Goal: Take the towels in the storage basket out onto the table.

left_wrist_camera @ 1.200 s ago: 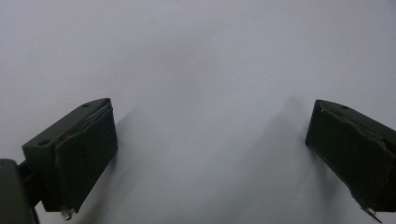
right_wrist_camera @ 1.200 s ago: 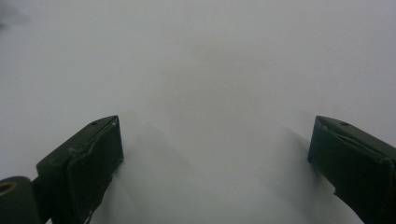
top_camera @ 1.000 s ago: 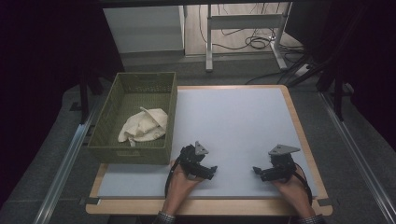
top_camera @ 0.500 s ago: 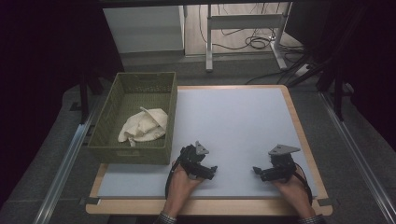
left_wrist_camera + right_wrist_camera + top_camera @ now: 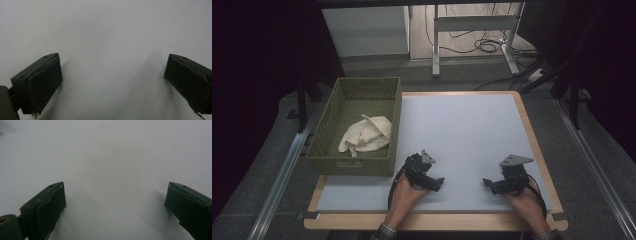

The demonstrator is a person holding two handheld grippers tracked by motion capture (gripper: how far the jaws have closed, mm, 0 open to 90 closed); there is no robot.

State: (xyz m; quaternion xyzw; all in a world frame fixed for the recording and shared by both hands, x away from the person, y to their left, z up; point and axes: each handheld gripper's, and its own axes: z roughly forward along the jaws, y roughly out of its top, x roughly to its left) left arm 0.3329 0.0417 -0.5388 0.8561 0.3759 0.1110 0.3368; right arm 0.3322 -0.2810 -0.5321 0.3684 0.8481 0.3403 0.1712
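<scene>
A green woven basket (image 5: pixel 393 107) stands at the table's left edge with a crumpled cream cloth (image 5: pixel 364 134) lying inside it. My left gripper (image 5: pixel 438 183) rests low on the white table mat near the front, just right of the basket's near corner, pointing right. Its jaws stand wide apart over bare mat, left gripper (image 5: pixel 112 82) open and empty. My right gripper (image 5: pixel 488 183) sits near the front right, pointing left toward the other. Its jaws are also spread wide, right gripper (image 5: pixel 115 207) open with nothing between them.
The white mat (image 5: pixel 462 130) lies on a wooden-edged table (image 5: pixel 537 145). Metal rails (image 5: pixel 282 170) run along both sides on the grey floor. A desk frame and cables (image 5: pixel 477 45) stand beyond the far edge.
</scene>
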